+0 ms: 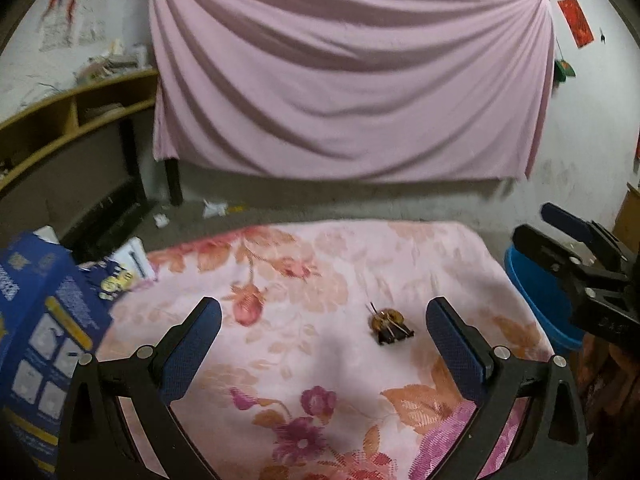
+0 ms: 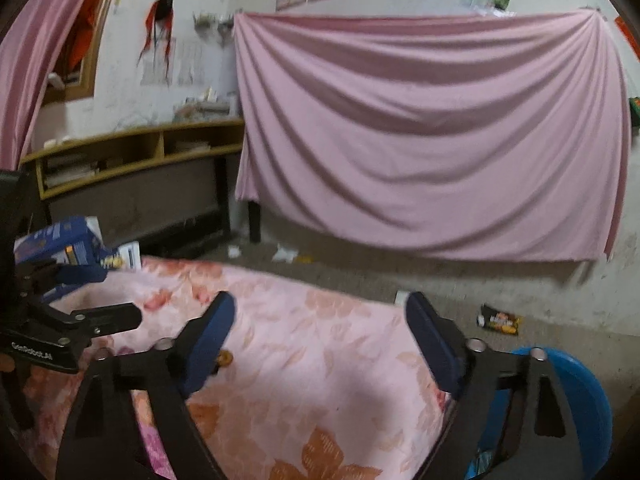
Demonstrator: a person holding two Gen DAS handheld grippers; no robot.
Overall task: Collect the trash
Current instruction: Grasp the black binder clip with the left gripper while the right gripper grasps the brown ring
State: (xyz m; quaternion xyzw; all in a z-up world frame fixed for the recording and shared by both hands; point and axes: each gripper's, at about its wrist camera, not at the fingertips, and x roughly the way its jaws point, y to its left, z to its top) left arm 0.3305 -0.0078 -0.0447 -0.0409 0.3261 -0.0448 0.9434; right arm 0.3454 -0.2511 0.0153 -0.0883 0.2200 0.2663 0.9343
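From the left wrist, a blue printed cardboard box (image 1: 44, 320) crowds the left edge of the pink floral blanket (image 1: 320, 264); a round blue plastic bin (image 1: 536, 300) stands off its right edge; the left gripper (image 1: 324, 336) hangs with jaws wide and empty; the small brown-and-black scrap of trash (image 1: 386, 325) lies on the blanket between its fingers, nearer the right one.

From the right wrist, the right gripper (image 2: 320, 340) is spread, nothing between its pads; the scrap (image 2: 225, 357) peeks out beside its left finger; a dark snack wrapper (image 2: 499, 320) lies on the floor beyond the bin (image 2: 580, 392).
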